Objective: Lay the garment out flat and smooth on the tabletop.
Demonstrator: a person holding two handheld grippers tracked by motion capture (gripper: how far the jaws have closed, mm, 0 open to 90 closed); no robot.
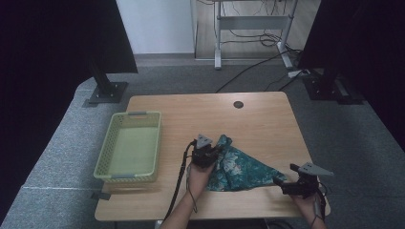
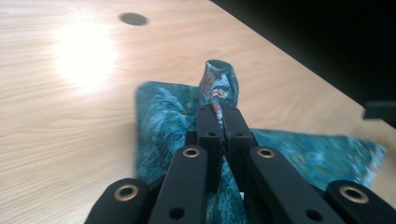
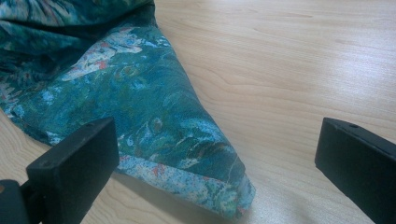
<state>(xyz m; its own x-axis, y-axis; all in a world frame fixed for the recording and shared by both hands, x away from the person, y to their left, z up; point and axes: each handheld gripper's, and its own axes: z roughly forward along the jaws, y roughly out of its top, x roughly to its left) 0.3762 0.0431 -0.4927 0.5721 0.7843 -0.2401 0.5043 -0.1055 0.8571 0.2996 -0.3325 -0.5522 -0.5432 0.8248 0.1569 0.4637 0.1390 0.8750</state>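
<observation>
- No brand, label or readable writing on any item.
- Count: one patterned teal cloth, one pale green basket, two hand-held grippers, one wooden table with one dark round hole near its far edge.
- Cloth lies on the table right of centre, toward the near edge, well apart from the basket; one pointed corner reaches toward the right gripper.
- Left gripper: jaws fully closed on a bunched fold of the cloth, which sticks up past the tips, lifted off the table.
- Right gripper: jaws wide apart, holding nothing; the cloth's corner lies flat on the table between them, touching neither jaw.
- Basket sits at the table's left side, its near end close to the near edge; nothing inside.
- Open room: bare tabletop beyond the cloth up to the far edge, and between cloth and basket. Right gripper sits near the table's near right corner.
</observation>
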